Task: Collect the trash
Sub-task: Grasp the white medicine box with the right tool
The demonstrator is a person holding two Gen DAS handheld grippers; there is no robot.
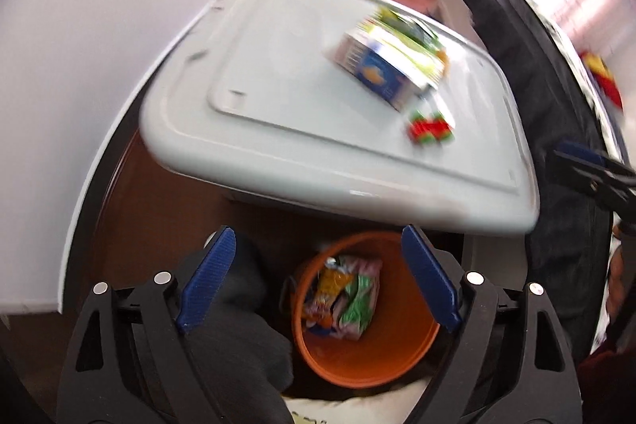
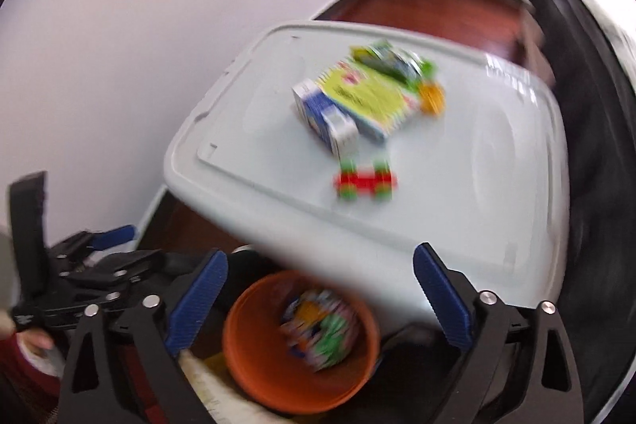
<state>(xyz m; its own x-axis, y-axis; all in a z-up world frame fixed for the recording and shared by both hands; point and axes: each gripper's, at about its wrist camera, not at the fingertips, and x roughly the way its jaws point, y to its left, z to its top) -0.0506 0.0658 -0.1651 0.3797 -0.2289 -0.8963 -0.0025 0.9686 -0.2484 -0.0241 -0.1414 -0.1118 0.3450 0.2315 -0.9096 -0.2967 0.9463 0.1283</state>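
a white plastic bench (image 1: pixel 278 98) (image 2: pixel 457 217) is seen filling the middle of both wrist views, blurred by motion, above a dark wooden floor. below its near edge an orange bucket (image 1: pixel 397 360) (image 2: pixel 254 364) is seen, with crumpled colourful wrappers (image 1: pixel 346 295) (image 2: pixel 322 332) lying inside. on the bench top a blue and yellow-green carton (image 1: pixel 387 62) (image 2: pixel 349 106) is noted, a green packet (image 2: pixel 391 60) touching its far side and a small orange piece (image 2: pixel 431 98) just beside it. a red and green wrapper (image 1: pixel 429 128) (image 2: pixel 365 181) is seen near the carton, toward the near edge. the left gripper (image 1: pixel 316 281) is held over the bucket, jaws spread wide, nothing between them. the right gripper (image 2: pixel 320 299) is likewise spread wide and unloaded above the bucket.
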